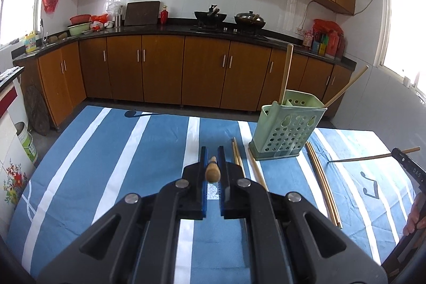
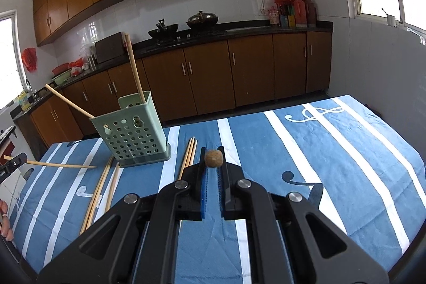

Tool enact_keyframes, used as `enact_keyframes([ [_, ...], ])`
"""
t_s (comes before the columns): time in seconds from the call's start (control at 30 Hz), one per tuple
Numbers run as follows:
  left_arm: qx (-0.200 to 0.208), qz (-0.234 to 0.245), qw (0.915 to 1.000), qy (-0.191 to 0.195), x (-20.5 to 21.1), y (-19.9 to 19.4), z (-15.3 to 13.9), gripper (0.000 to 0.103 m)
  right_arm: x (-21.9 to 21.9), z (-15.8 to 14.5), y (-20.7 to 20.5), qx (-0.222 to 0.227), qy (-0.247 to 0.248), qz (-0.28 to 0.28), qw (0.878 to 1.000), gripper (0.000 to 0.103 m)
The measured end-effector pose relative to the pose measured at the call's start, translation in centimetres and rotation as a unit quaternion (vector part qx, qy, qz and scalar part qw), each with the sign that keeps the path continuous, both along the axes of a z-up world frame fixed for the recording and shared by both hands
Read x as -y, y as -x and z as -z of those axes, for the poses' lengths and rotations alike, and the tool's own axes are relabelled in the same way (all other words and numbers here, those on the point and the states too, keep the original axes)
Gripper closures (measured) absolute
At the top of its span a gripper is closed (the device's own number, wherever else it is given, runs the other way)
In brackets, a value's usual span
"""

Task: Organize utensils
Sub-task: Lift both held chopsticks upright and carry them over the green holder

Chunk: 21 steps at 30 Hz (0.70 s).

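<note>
Gripping chopsticks (image 1: 212, 170), both tools clamped, holder (image 1: 289, 129) nearby

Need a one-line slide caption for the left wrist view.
Left gripper clamps a chopstick end-on above the striped cloth, facing the green holder.
</note>
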<state>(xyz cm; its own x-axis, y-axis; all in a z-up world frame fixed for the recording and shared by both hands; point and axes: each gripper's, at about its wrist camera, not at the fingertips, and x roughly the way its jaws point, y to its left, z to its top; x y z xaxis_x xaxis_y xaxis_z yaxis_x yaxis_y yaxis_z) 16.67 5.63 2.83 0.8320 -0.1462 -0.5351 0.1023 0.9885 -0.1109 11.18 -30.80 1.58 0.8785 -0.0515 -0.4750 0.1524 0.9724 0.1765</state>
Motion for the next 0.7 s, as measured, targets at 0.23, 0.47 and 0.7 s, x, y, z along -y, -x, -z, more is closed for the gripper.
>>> enact_keyframes([
  [0.23,0.008,-0.002,1.0,-0.001,-0.1,-0.1,-0.9,0.096,-0.1,-1.6,-0.1,0.018,0.001,-0.002,1.0,0.096],
  [0.47,0.023,0.016,0.9996,-0.005,0.4,0.4,-2.9,0.096,-0.2,-4.0,-0.3,0.044,-0.007,-0.015,0.999,0.096],
  [0.7,0.037,0.064,0.9971,0.013,2.2,1.2,-6.7,0.096,-0.6,-8.0,-0.2,0.088,-0.053,-0.057,0.993,0.096],
])
